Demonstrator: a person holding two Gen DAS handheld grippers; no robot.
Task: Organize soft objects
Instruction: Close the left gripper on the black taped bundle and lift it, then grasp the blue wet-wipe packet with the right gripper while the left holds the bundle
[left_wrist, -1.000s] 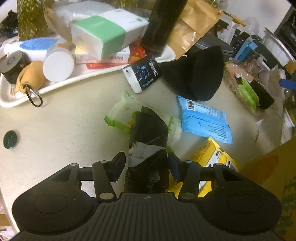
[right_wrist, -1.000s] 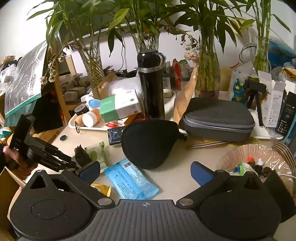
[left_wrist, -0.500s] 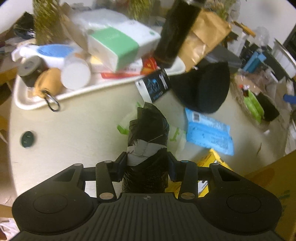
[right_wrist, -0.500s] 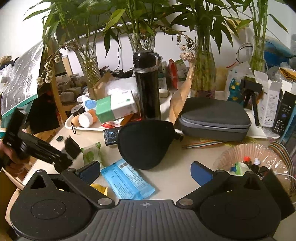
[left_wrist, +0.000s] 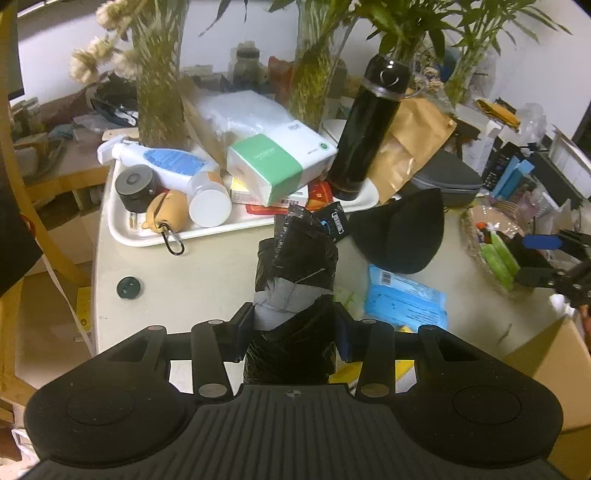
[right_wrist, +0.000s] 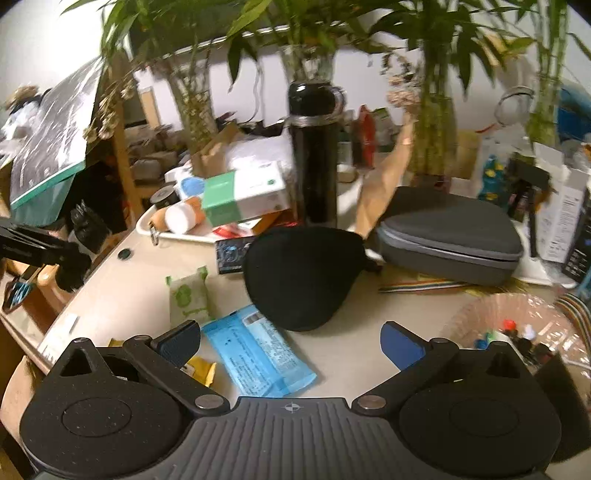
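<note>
The black plastic roll (left_wrist: 295, 280), a crumpled bundle of black film wrapped in a grey paper band, stands between the pads of the left gripper (left_wrist: 294, 334), which clamp it on both sides and hold it clear above the beige table (left_wrist: 207, 273). No writing on the band can be read.

Going left to right across the left wrist view: a dark green button-like disc (left_wrist: 128, 288) lies on the table; a white tray (left_wrist: 122, 229) carries a white bottle with a blue label (left_wrist: 162, 162), a black round container (left_wrist: 135, 186), a tan pouch with a carabiner (left_wrist: 166, 216), a white-capped jar (left_wrist: 208, 197) and a white and green tissue box (left_wrist: 277, 166), its small print too blurred to read. A black flask (left_wrist: 369, 129) stands at the tray's right end. Next come a black soft cap (left_wrist: 402, 232) and, nearer, a blue wipes pack (left_wrist: 404, 301) showing a barcode but no legible words.

In the right wrist view a green and white packet (right_wrist: 188, 295) lies left of the blue pack. The right gripper (right_wrist: 291, 341) hovers over the table with its blue pads spread wide and nothing between them. A grey zip case (right_wrist: 450, 232) sits at the right.
</note>
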